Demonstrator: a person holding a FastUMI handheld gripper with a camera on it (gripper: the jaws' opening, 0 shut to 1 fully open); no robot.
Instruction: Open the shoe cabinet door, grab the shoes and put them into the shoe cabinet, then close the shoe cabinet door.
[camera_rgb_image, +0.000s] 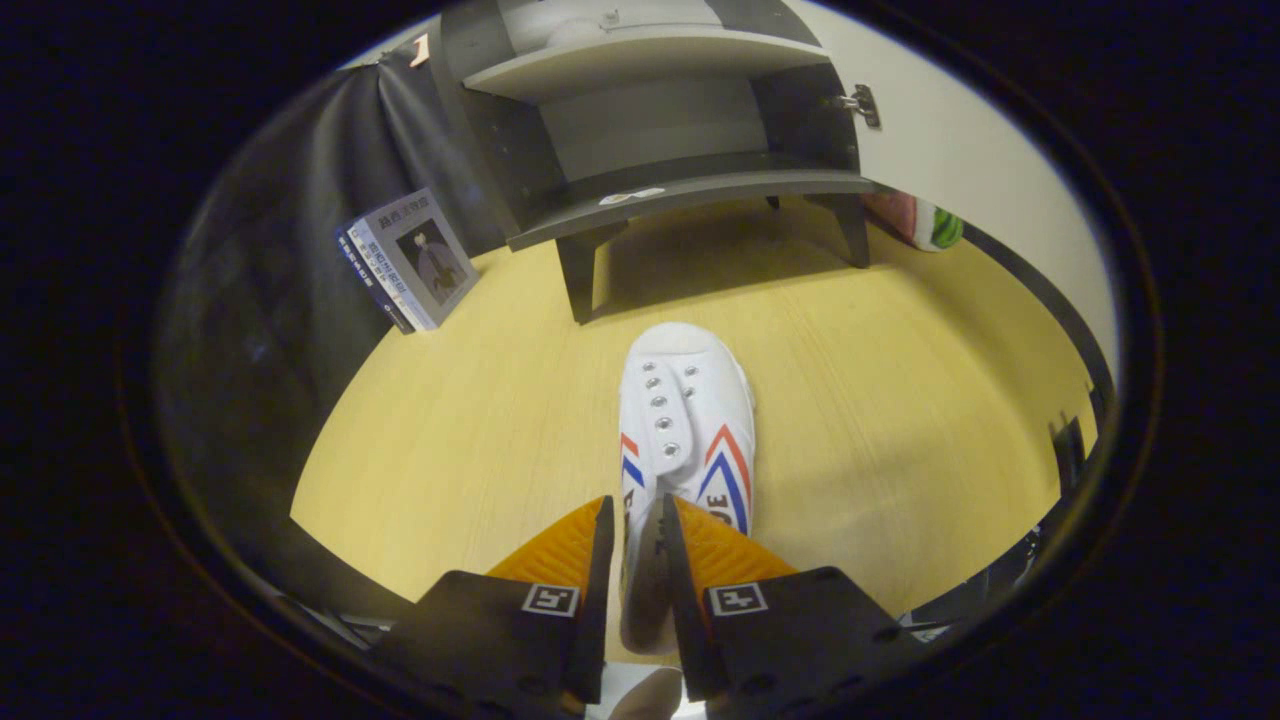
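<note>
Pinching white canvas shoe (685, 430) heel wall, tool (634, 520) nearly closed (open cabinet (660, 130) beyond).

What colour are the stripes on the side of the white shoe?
Red and blue chevron stripes on the white shoe, clearest in the gripper view; the tongs grip its heel side.
</note>
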